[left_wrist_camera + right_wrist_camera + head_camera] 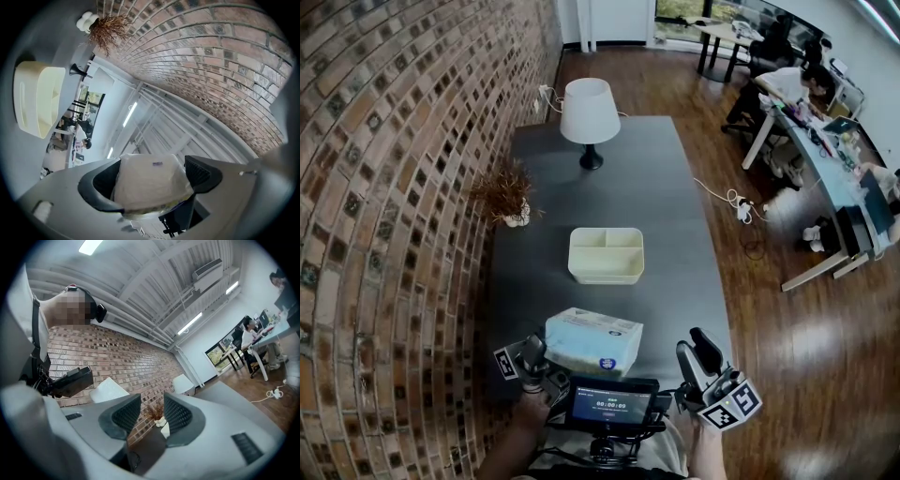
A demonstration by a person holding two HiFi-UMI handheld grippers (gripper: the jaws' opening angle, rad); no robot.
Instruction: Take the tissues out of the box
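Head view, tissue pack (pixel 592 342): is lying at the near edge of the grey desk (pixel 675 187), left of the middle, closed.
Head view, left gripper (pixel 532 354): is sitting at the pack's near left corner, touching it.
Head view, right gripper (pixel 701 354): is hovering by the near right corner of the desk, apart from the pack.
Head view, tray (pixel 607 255): is resting mid-desk, beyond the pack.
Head view, dried plant (pixel 504 190): is standing at the left edge, by the brick wall (pixel 384 216).
Head view, lamp (pixel 589 112): is standing toward the far edge.
Left gripper view, fingers (pixel 201 171): are grasping the tissue pack (pixel 150 185), which is filling the gap and touching both sides.
Left gripper view, tray (pixel 37 98): is showing at the left, well apart from the pack.
Right gripper view, fingers (pixel 124 417): are standing released, with nothing held.
Right gripper view, dried plant (pixel 154 412): is showing far off through the gap between the fingers.
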